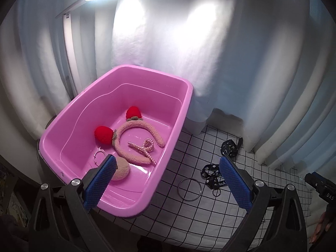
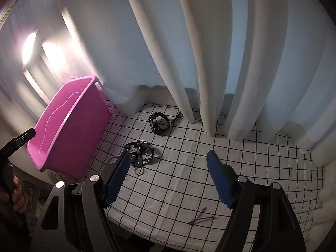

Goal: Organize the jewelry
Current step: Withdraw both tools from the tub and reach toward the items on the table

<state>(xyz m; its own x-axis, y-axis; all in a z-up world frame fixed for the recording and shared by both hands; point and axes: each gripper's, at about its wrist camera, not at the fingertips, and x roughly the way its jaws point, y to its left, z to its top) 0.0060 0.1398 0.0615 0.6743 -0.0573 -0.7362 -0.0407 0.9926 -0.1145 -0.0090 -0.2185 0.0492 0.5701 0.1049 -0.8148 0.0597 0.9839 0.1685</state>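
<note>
**Jewelry sorting: pink tub partly filled, three pieces out on the cloth**

Tub: a pink plastic tub (image 1: 184,96), rectangular with rounded corners and a glossy floor, sits at the left edge of a white cloth with a black grid (image 1: 189,214), close to pale curtains (image 2: 210,52).

Inside the tub:
- fuzzy beige headband (image 1: 130,130) with two red pom-pom ears trimmed in green, lying flat on the floor
- pearl bow clip (image 1: 145,149), strands of small pale beads, resting within the arc of the headband
- thin beaded ring or bracelet (image 1: 98,155) near the left wall, partly hidden by a gripper finger
- round beige puff (image 1: 120,169) beside the headband's near end, partly hidden

Out on the cloth, just right of the tub:
- plain metal bangle (image 1: 190,189), thin, silver-toned, lying flat
- black strap with white print and metal ring (image 2: 142,157), folded into loops; "luck" is legible on it
- black studded cuff (image 2: 158,124), farther back, near the curtain hem

A thin dark wire-like piece (image 2: 201,218) lies alone near the front; identity unclear.

Left gripper (image 1: 168,166): jaws spread wide, nothing between the blue pads, hanging over the tub's near right rim.

Right gripper (image 2: 167,161): jaws opening, empty, over bare cloth just right of the strap. Neither tool touches any piece.
</note>
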